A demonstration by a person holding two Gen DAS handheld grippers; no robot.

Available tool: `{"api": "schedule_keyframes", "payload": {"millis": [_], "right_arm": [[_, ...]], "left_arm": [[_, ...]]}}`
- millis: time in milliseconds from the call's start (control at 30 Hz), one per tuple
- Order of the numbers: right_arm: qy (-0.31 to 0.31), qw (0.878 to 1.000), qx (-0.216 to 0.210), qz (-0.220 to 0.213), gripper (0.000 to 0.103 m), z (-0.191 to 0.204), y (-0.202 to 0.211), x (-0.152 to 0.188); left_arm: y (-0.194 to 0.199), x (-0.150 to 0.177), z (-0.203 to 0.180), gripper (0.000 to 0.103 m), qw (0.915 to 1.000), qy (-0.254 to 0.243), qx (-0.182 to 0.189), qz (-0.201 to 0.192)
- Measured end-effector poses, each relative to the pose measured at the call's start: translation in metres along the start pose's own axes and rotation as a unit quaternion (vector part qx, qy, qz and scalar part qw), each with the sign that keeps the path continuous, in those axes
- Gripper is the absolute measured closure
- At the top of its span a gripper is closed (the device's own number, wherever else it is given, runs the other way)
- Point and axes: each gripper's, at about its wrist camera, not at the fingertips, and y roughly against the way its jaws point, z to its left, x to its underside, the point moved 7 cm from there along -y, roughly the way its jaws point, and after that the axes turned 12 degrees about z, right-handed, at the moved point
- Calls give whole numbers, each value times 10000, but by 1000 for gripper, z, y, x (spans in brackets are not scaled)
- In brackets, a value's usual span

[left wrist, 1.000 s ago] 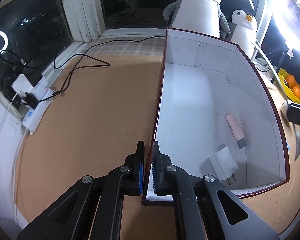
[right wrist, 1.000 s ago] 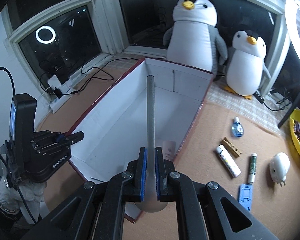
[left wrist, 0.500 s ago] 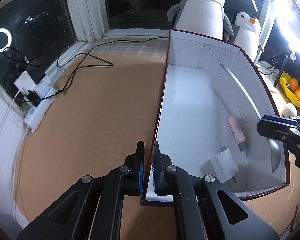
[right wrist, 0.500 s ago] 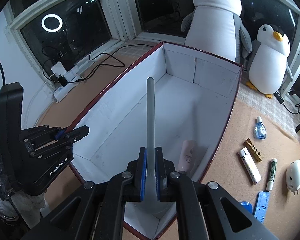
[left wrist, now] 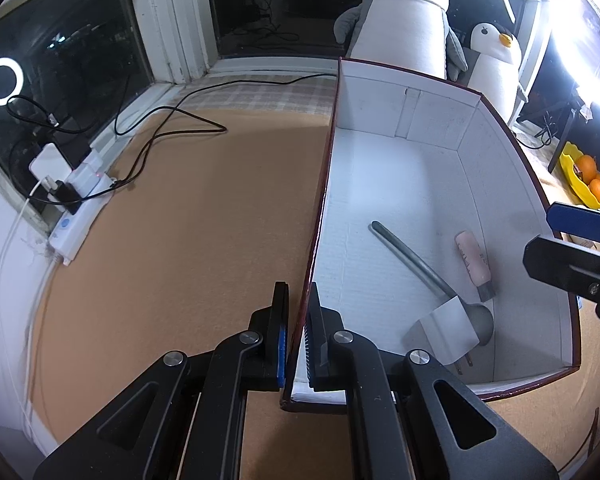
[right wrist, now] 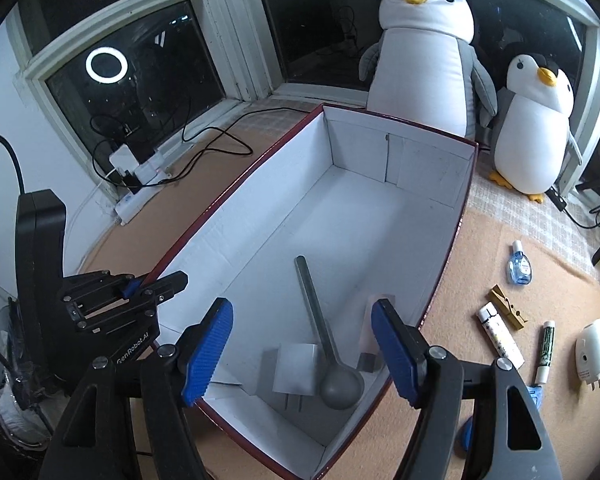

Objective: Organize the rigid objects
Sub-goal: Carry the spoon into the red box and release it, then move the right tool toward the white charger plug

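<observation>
I am looking along two hand-held grippers at a long white box [right wrist: 452, 184] with a dark red rim, standing on a tan-covered bench [left wrist: 188, 216]. My left gripper [left wrist: 296, 336] has its fingers closed on the box's left wall near the close corner, one finger outside and one inside, the thin wall pinched between the pads. My right gripper [right wrist: 302, 346] hovers over the near end of the box; its blue-padded fingers have just been opening and now stand wide apart with nothing pressed between them.

Below them, inside the box, a grey metal spoon [right wrist: 320, 332] lies on the floor, its bowl toward the near end and its handle pointing toward the far end. A white plug adapter [right wrist: 294, 368] lies just beside the bowl, on the side toward the left wall; in the left view its edge overlaps the handle. A pink tube [left wrist: 473, 257] with a dark cap lies near the right wall, close to the spoon.

Outside the box, past its right wall, small things lie on the bench: a blue bottle [right wrist: 519, 268], a wooden clothespin [right wrist: 507, 307], a white lighter [right wrist: 500, 335], a green-labelled stick [right wrist: 545, 347] and a white plug-in device [right wrist: 594, 347]. Two plush penguins [right wrist: 424, 56] stand behind the box's far end.
</observation>
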Motion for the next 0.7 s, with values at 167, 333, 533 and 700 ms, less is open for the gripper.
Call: {"api": "schedule_keyframes", "payload": {"millis": [167,333,533,700], "right_arm": [[-239,9996,-114,-125,35,-10,8,4],[-372,9984,-69,-418,35,-22,26,11],[-673,9956,112,-640,35,-49,49,26],[-1080,9902,546,-692,35,-89,71,52]], "left_arm": [[0,0,0,97,10000,-16,-7,-9],[0,0,0,97,10000,-38,8,-8],[-1,0,-1,97,10000,-80,25,0],[-2,-1,-2,97,9999,-118,56,49]]}}
